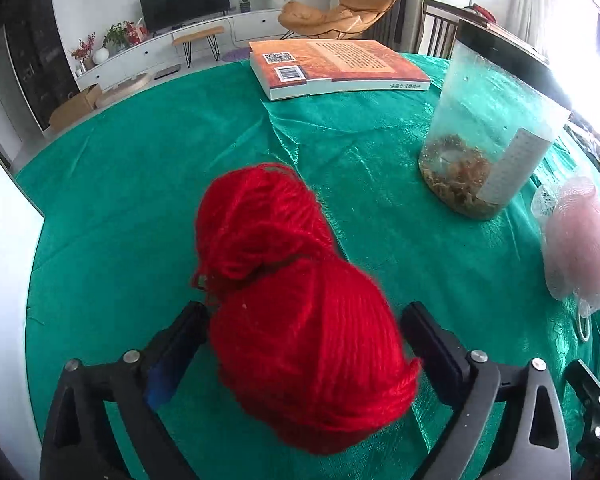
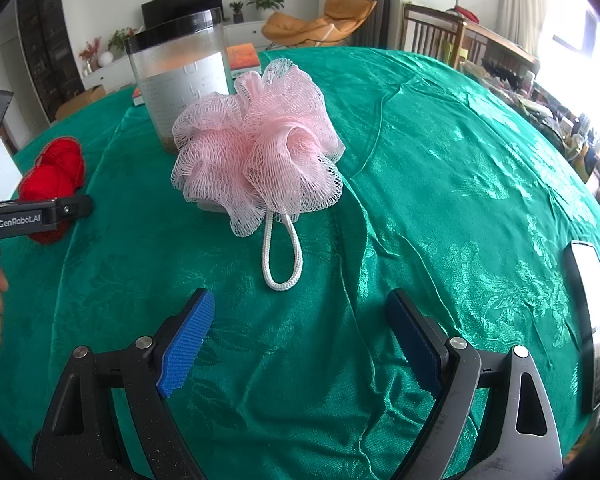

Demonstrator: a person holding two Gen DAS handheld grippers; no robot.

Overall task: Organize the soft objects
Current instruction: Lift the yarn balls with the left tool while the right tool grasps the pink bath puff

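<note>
A red yarn skein [image 1: 292,304] lies on the green tablecloth [image 1: 140,168], its near end between the fingers of my left gripper [image 1: 304,320]. The jaws stand wide, about as wide as the yarn; I cannot tell whether the pads touch it. The yarn also shows at the left of the right wrist view [image 2: 56,176], behind the left gripper's body [image 2: 32,216]. A pink mesh bath pouf [image 2: 256,144] with a white cord loop [image 2: 280,256] sits ahead of my right gripper [image 2: 300,320], which is open and empty. The pouf shows at the right edge of the left view [image 1: 580,240].
A clear plastic jar [image 1: 488,128] with a black lid and brown bits at the bottom stands behind the pouf. An orange book [image 1: 336,66] lies at the table's far side. A white board [image 1: 4,280] stands at the left. A phone [image 2: 592,320] lies at the right.
</note>
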